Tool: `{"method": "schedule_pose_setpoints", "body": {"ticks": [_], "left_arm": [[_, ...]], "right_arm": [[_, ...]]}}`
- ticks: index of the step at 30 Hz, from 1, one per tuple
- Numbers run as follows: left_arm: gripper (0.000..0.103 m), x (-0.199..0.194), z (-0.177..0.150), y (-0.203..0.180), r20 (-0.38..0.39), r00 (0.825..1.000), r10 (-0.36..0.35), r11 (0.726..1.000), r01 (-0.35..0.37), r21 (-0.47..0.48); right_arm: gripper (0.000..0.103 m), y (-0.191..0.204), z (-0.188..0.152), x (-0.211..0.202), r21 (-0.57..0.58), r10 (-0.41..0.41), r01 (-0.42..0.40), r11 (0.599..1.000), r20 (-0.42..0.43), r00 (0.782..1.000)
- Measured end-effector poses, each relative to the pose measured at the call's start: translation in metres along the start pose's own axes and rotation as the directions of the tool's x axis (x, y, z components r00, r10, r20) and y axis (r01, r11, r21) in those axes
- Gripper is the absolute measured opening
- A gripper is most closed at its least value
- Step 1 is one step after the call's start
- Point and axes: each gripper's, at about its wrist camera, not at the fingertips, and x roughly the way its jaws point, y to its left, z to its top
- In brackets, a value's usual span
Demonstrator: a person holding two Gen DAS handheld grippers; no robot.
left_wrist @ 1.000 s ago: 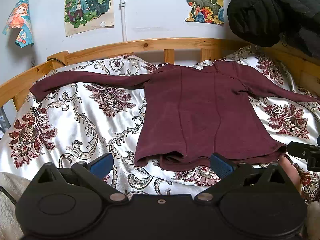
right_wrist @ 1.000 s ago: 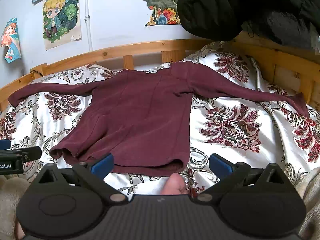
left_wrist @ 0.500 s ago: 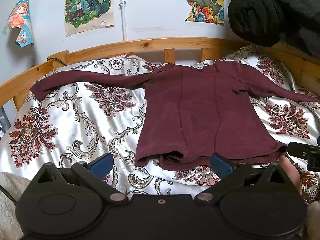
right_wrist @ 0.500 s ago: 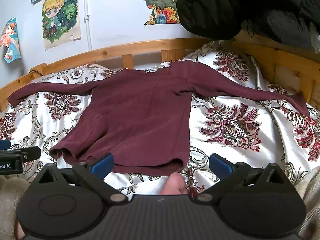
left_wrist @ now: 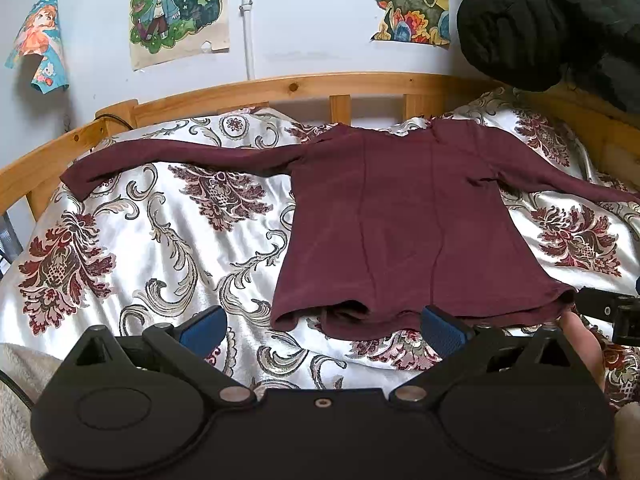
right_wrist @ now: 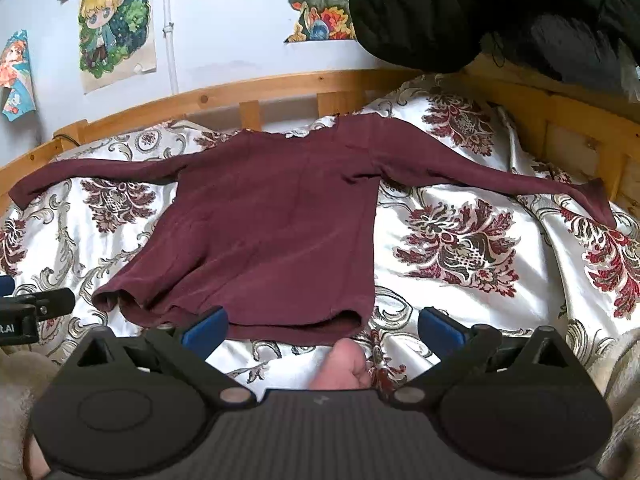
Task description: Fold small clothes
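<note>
Left gripper (left_wrist: 322,326), right gripper (right_wrist: 320,326): jaws spread wide, empty (near hem of maroon shirt (left_wrist: 404,224)).

One maroon long-sleeved shirt (left_wrist: 400,224) lies on the one bed (left_wrist: 120,248), with its two sleeves spread toward the bed's left and right edges. Two tools are in view: the left tool (left_wrist: 322,326) and the right tool (right_wrist: 322,326), each with two blue fingertips (left_wrist: 202,326). Three posters (left_wrist: 178,8) hang on the wall. One black jacket (left_wrist: 540,20) hangs over the bed's far right corner.
</note>
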Motion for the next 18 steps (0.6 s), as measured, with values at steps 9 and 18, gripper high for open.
{"method": "schedule_pose_setpoints", "body": {"ticks": [9,18], "left_arm": [[0.102,0.015,0.014,0.006,-0.067,0.995,-0.069,0.998,0.069,-0.004],[0.102,0.048,0.059,-0.003,-0.095,0.990,-0.104,0.987,0.115,0.116]], "right_arm": [[0.103,-0.017,0.009,0.006,0.071,-0.033,0.037,0.997,-0.062,0.998],[0.103,-0.060,0.034,0.027,0.191,-0.135,0.161,0.968,-0.145,0.980]]}}
